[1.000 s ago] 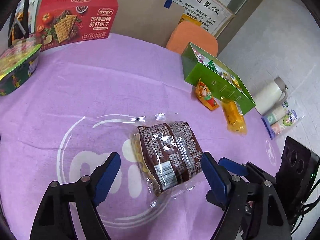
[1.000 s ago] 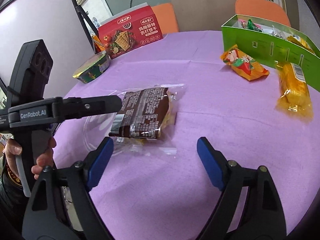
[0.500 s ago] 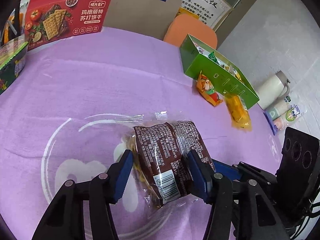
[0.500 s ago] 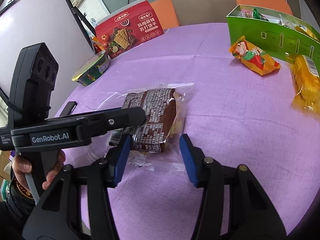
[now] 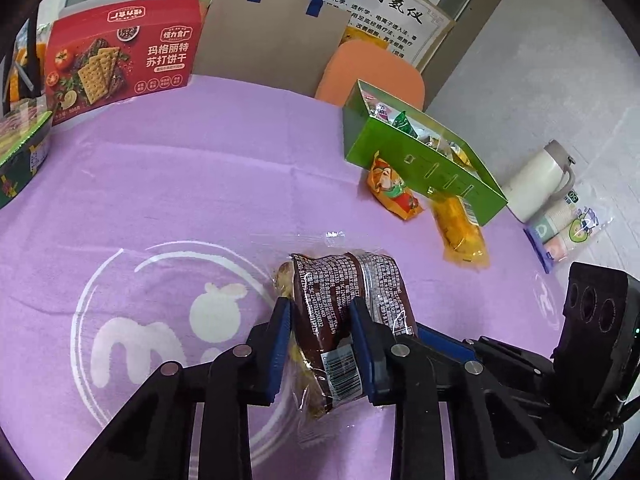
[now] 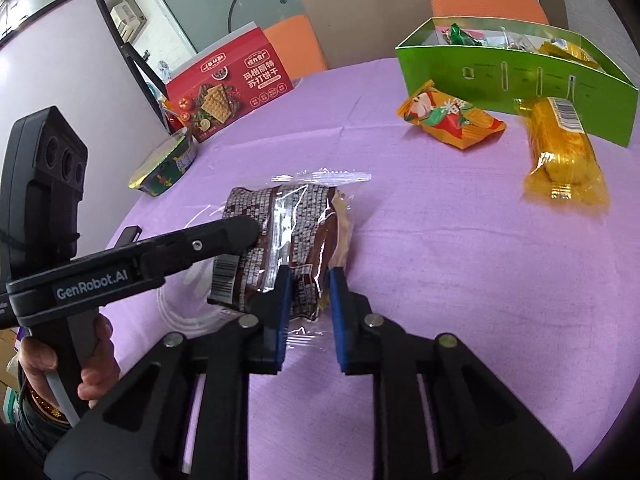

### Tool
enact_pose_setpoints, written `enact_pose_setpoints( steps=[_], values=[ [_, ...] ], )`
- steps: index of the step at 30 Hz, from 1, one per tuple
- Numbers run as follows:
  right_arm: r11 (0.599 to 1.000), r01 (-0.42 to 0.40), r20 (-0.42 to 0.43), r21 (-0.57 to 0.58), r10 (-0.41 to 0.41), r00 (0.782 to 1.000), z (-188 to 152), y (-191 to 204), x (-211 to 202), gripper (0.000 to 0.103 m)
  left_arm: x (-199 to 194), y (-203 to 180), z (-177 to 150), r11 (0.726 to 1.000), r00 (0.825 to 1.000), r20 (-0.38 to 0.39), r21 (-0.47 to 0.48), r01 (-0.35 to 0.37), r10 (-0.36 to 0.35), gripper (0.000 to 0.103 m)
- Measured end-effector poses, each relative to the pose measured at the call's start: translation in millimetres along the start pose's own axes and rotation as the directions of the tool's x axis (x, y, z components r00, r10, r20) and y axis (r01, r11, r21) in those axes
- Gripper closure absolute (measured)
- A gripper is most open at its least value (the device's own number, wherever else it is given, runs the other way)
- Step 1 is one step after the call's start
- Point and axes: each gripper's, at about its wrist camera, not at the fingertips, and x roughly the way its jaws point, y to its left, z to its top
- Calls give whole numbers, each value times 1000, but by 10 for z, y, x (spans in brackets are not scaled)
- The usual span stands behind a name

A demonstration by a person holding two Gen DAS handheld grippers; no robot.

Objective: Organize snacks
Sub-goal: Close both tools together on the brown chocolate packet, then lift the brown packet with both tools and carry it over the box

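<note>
A brown snack packet in clear wrap (image 5: 344, 292) lies on the purple tablecloth (image 5: 180, 184); it also shows in the right wrist view (image 6: 292, 220). My left gripper (image 5: 322, 332) is shut on its near end. My right gripper (image 6: 308, 288) is shut on the packet's near right edge. An open green box (image 5: 404, 156) with several snacks stands at the right rear. An orange packet (image 5: 394, 192) and a yellow packet (image 5: 460, 228) lie beside it.
A red cracker box (image 5: 120, 64) stands at the back left, a green bowl tub (image 5: 20, 156) at the left edge. A brown paper bag (image 5: 276, 40) and orange chair (image 5: 380, 76) stand behind the table. A white flask (image 5: 540, 184) and cups (image 5: 564, 228) are off the table's right.
Both grippers closed from wide open onto the brown packet, squeezing it. The packet has bunched up between the jaws.
</note>
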Motion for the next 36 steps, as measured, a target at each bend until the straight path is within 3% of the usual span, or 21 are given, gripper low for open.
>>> enact_pose_setpoints(
  steps=[9,19,26,36],
  values=[
    [1000,15,73,24,-17,997,105,-139,-289,83,11,-299,145,999,1000,14,30,18,-18,74],
    [996,77,223,46,-86,971,629,-527,-835,83,52,-1010,754,987,992,86,140,80,-92,75],
    [990,112,290,85,-132,948,1018,-947,-1011,83,323,-1404,1246,974,986,93,195,116,-136,75],
    [979,159,334,129,-193,923,1573,-1498,-920,83,892,-1700,1911,964,981,55,203,170,-185,75]
  ],
)
